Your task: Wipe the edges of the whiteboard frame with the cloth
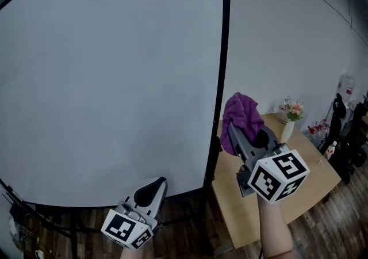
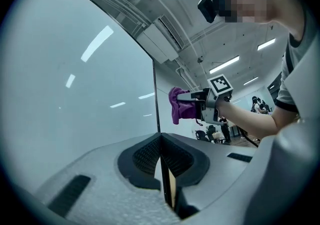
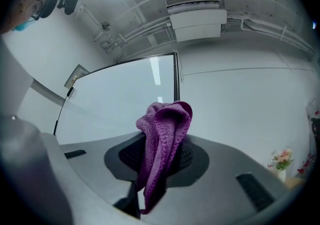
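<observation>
In the right gripper [image 3: 159,159], cloth [image 3: 166,121].

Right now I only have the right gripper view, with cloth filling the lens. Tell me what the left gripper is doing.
Observer: The left gripper is shut and empty. Its own view shows the jaws together with nothing between them.
Operator: Now place it for me.
Observer: In the head view it sits low, pointing up at the whiteboard frame's bottom edge. It is lower than and to the left of the right gripper, which is shut on the purple cloth.
</observation>
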`<state>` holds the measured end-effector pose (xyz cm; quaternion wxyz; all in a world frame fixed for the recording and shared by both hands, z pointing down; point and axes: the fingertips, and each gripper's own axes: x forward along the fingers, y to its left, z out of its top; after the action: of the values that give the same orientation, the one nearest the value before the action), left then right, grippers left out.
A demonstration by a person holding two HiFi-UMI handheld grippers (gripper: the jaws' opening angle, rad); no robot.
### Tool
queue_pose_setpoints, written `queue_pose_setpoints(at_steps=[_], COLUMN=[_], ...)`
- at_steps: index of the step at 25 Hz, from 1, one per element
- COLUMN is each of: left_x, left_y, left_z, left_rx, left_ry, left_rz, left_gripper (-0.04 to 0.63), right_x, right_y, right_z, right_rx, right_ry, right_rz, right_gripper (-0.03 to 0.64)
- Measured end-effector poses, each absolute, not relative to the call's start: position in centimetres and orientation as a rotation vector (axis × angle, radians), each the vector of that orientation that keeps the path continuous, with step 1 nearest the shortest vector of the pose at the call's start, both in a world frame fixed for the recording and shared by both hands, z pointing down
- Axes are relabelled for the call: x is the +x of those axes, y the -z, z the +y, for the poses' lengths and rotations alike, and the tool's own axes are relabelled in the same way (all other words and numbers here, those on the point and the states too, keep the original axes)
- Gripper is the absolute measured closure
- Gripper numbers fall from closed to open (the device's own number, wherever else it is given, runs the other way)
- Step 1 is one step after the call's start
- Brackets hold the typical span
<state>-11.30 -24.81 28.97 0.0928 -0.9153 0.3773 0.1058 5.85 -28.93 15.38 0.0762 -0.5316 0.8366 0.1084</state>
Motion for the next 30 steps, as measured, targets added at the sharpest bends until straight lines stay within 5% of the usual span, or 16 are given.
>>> queue_pose_setpoints(at_steps=[30], left_x=[-13.5], left_y=[-26.3], left_z=[-27.6], left_rx=[-2.632], left_ry=[-0.407], left_rz=[1.144], left_gripper=[0.578], right_x=[5.8], right_y=[-1.0], right_z=[-33.4], right_rx=[-1.581], right_ry=[-0.498], right_rz=[2.444], right_gripper=[0.535])
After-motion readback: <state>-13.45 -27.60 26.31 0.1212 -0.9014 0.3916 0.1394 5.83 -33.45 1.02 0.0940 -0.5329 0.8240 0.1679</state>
